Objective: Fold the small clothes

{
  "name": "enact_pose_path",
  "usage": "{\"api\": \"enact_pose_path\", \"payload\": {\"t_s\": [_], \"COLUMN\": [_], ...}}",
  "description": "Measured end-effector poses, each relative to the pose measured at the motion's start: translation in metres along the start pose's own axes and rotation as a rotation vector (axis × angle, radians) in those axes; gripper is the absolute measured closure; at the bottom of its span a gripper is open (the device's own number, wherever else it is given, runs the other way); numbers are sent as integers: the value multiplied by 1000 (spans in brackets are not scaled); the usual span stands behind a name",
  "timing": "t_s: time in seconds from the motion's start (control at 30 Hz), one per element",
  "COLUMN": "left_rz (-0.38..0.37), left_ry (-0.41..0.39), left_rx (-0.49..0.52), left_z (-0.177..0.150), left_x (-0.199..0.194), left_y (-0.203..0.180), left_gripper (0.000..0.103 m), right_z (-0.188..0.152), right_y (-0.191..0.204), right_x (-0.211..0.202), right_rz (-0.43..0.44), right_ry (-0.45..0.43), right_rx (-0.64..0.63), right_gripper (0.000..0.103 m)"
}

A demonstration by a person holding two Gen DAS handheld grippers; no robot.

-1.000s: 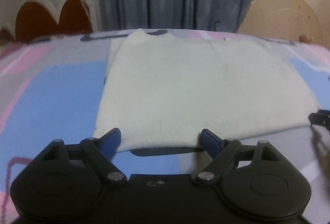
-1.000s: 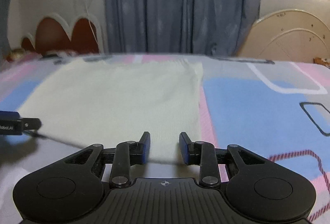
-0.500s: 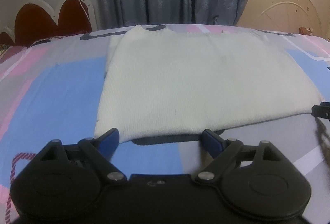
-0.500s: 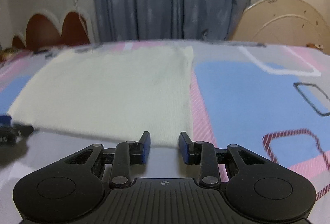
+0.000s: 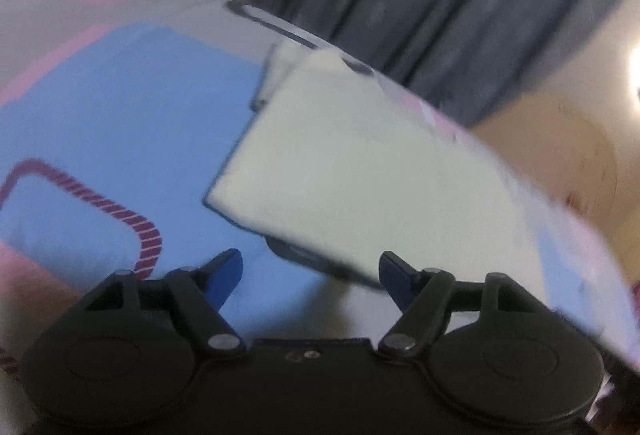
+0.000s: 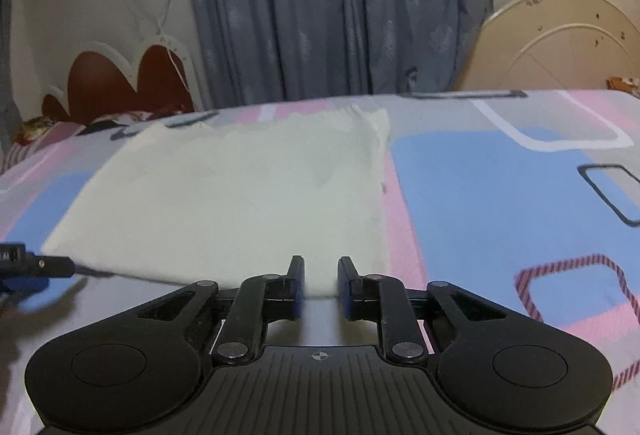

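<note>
A cream knit garment (image 6: 240, 195) lies folded flat in a rectangle on the patterned bedsheet (image 6: 500, 187). In the left wrist view it (image 5: 360, 171) appears tilted and blurred. My left gripper (image 5: 312, 277) is open and empty, just short of the garment's near left edge. My right gripper (image 6: 320, 283) is open with a narrow gap, empty, at the garment's near right edge. The left gripper's tip (image 6: 36, 267) shows at the far left of the right wrist view, beside the garment's near left corner.
The bedsheet (image 5: 120, 107) has blue, pink and grey blocks. Grey curtains (image 6: 332, 7) hang behind the bed. A red scalloped headboard (image 6: 120, 83) stands at the back left and a cream headboard (image 6: 560, 47) at the back right.
The left gripper has rolled and swung, so its view is tilted and blurred. The right gripper has shifted slightly. Both stay open and the garment lies where it was.
</note>
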State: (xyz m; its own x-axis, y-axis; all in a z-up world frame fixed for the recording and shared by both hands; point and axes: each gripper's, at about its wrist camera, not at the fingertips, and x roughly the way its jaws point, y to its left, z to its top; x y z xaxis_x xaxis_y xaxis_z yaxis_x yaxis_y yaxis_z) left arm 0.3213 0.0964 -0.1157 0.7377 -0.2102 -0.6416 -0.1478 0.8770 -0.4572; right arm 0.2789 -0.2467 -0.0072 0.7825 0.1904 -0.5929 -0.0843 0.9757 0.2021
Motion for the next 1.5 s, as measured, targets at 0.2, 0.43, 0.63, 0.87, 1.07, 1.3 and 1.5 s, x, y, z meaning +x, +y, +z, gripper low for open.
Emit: {"api": "enact_pose_path", "payload": {"t_s": [0.2,0.43,0.63,0.87,1.07,1.3,1.5], "left_rz": [41,122,143,198,196,180,124], "left_ry": [-29,-138,-13,-39,-36,-19,-17], "left_rx": [-19,475,503,493,456,363,209], "left_z": [9,-16,-24,-24,-23,-18,-7], "left_x": [0,-2,42,29,19,9,13], "left_y": [1,-79,-83,-50,-55,-39,-28], "left_gripper": [51,24,19,13,19,23,26], "right_z": [6,3,-7,-10,1,-2,3], "right_y": [2,42,80,35,34,40,47], "right_x": [14,31,56,52,47,38,36], "right_rz": [11,144,205,38,50,85,106], "right_ry": [23,58,117,101,87,74,58], "right_rx": [-18,-79,-159,-76,-75,-75,-70], "right_gripper": [85,85,85,88,88,88,88]}}
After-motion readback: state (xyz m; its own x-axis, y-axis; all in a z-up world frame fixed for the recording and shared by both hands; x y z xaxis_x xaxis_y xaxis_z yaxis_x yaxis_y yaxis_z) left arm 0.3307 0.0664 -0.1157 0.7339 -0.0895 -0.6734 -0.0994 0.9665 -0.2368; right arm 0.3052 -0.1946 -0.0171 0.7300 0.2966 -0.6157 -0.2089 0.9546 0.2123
